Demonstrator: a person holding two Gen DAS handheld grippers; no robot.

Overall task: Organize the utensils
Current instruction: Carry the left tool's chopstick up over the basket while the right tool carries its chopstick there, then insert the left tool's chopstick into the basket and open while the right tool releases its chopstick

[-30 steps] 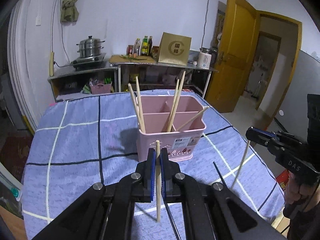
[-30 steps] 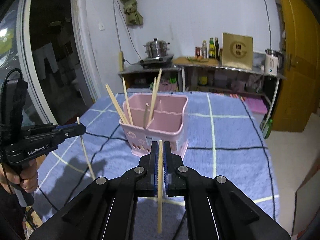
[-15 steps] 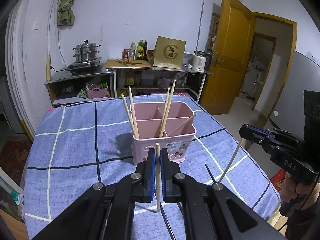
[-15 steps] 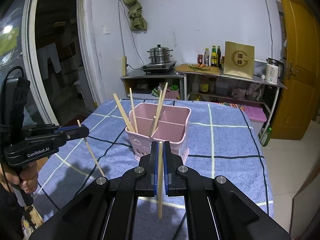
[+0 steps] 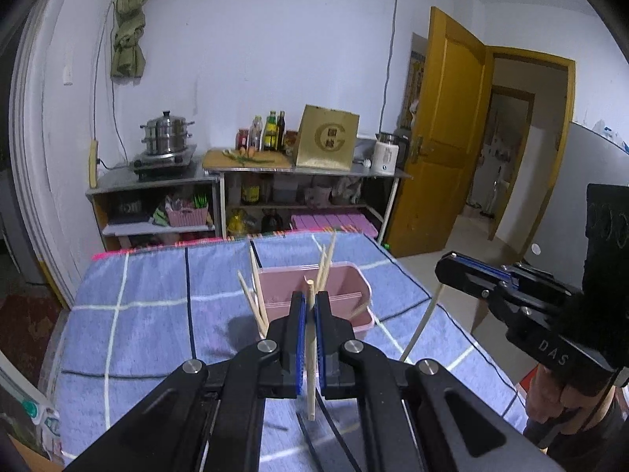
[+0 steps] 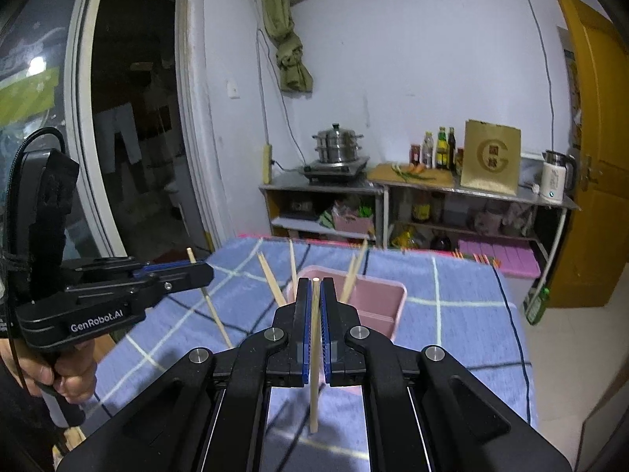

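A pink divided utensil holder [image 5: 346,279] [image 6: 377,299] stands on the blue checked tablecloth [image 5: 149,306] with several wooden chopsticks leaning in it. My left gripper [image 5: 309,306] is shut on a chopstick [image 5: 311,393] held upright, above and short of the holder. It also shows in the right wrist view [image 6: 204,269]. My right gripper [image 6: 314,295] is shut on another upright chopstick [image 6: 314,393], likewise above the table in front of the holder. It also shows in the left wrist view [image 5: 442,271] with its chopstick [image 5: 420,326] hanging down.
A black cable [image 5: 330,432] lies on the cloth below the left gripper. Behind the table stand metal shelves with a steamer pot [image 5: 167,133], bottles [image 5: 271,129], a gold box [image 5: 328,137] and a kettle [image 5: 385,155]. A yellow door [image 5: 444,129] stands open at right.
Both grippers have risen and drawn back from the holder, each still holding its chopstick. The holder now looks smaller and lower in both views.
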